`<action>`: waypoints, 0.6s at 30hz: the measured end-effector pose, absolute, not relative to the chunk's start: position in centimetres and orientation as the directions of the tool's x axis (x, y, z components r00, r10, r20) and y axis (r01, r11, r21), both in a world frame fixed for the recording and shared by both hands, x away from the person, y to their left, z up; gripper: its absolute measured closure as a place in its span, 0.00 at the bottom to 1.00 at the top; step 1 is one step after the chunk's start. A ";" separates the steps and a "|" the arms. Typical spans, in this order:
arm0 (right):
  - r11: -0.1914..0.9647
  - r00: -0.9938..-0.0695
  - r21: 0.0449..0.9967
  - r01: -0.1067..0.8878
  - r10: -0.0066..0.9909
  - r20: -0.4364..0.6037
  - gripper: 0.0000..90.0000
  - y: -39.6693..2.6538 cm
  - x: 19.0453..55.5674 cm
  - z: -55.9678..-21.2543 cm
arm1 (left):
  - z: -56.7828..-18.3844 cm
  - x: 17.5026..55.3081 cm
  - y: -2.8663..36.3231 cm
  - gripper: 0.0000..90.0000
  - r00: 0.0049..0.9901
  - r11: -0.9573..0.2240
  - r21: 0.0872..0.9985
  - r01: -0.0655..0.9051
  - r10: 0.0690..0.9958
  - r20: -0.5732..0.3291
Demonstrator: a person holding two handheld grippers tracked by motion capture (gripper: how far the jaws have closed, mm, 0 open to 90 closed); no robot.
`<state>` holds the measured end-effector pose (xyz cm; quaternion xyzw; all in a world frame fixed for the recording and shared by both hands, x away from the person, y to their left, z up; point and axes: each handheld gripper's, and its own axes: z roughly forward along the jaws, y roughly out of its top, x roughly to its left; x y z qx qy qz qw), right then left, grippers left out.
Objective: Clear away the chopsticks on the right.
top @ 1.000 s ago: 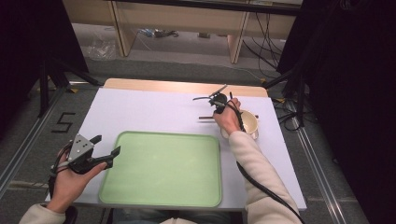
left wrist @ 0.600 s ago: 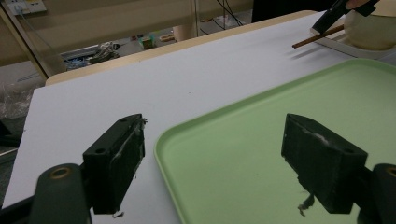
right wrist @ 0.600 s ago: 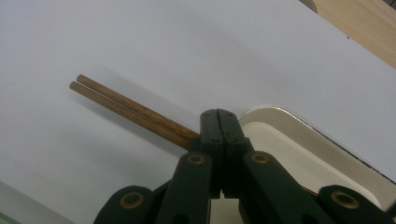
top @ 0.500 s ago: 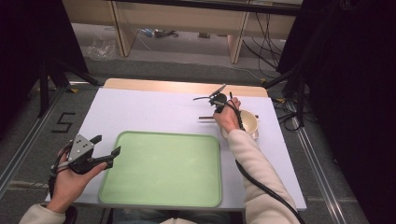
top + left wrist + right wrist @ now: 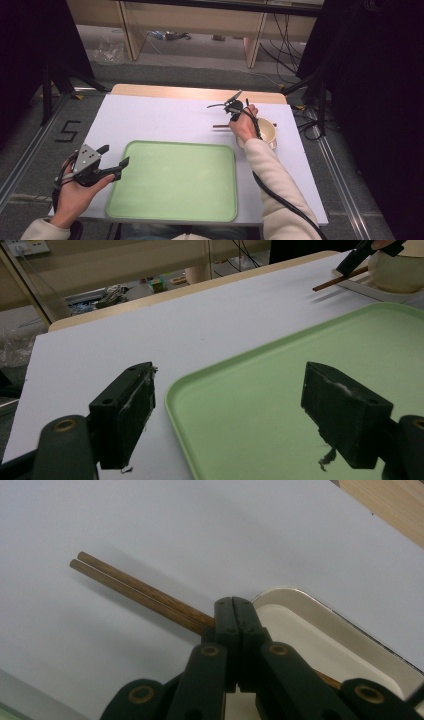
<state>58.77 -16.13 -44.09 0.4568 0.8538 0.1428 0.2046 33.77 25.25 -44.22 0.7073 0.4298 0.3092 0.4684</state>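
The right tool (image 5: 235,605) sits pressed together over a pair of wooden chopsticks (image 5: 135,592), its jaws meeting just above them where they rest on the rim of a small white dish (image 5: 320,630). Whether the sticks are actually pinched cannot be told. In the high view this happens right of centre, beside a cream bowl (image 5: 267,132). The step in hand looks like picking up the chopsticks; the next move would call for a clean lift clear of the dish rim, then a carry towards the green tray (image 5: 175,182) at lower centre. The left tool (image 5: 107,162) hovers spread and empty at the tray's left edge. The white counter (image 5: 160,117) between dish and tray lies bare, giving open room; the bowl crowds the right side.
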 end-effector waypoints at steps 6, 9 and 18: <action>0.536 -0.493 0.429 0.727 0.843 -0.217 1.00 -16.0 58.7 -44.1 | -44.2 33.8 25.3 0.24 0.439 -0.191 0.928 0.318 0.898 0.035; 0.532 -0.488 0.432 0.729 0.845 -0.217 1.00 -16.0 58.7 -44.2 | -44.2 33.8 25.2 0.24 0.439 -0.192 0.929 0.318 0.898 0.035; 0.528 -0.477 0.432 0.731 0.848 -0.230 1.00 -15.7 58.8 -44.2 | -44.2 33.8 25.3 0.24 0.439 -0.192 0.929 0.318 0.898 0.035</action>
